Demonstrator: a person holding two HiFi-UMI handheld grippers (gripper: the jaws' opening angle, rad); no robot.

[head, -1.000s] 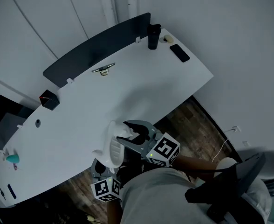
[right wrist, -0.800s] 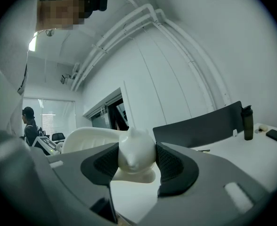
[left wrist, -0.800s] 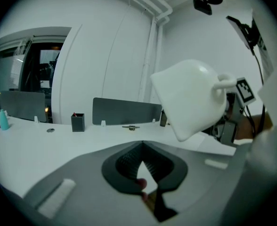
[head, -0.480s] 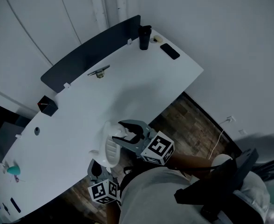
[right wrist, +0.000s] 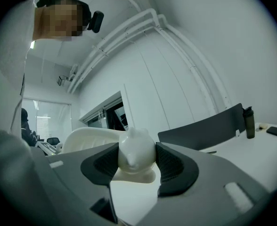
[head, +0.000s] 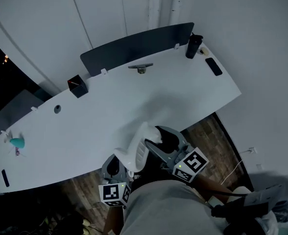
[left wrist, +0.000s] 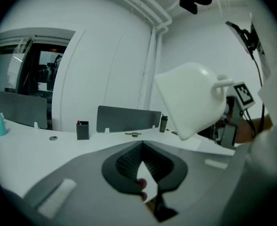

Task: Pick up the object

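1. The pick-up looks all but done. The right tongs [right wrist: 136, 159] are clenched on a rounded knob of the white plastic object [head: 134, 153], their dark pads pressing on it from either side.
2. The object appears to hang clear of the white desk [head: 85, 126], over its near edge and close to the person's body.
3. The left tongs [left wrist: 142, 147] are closed with nothing between them. They sit low, just beside the object and below it, whose broad body tilts up to their right.
4. Next, I judge, the move calls for a steady hold on that one knob. The bulk hangs off to the side and could swing, so the left tongs might support it.
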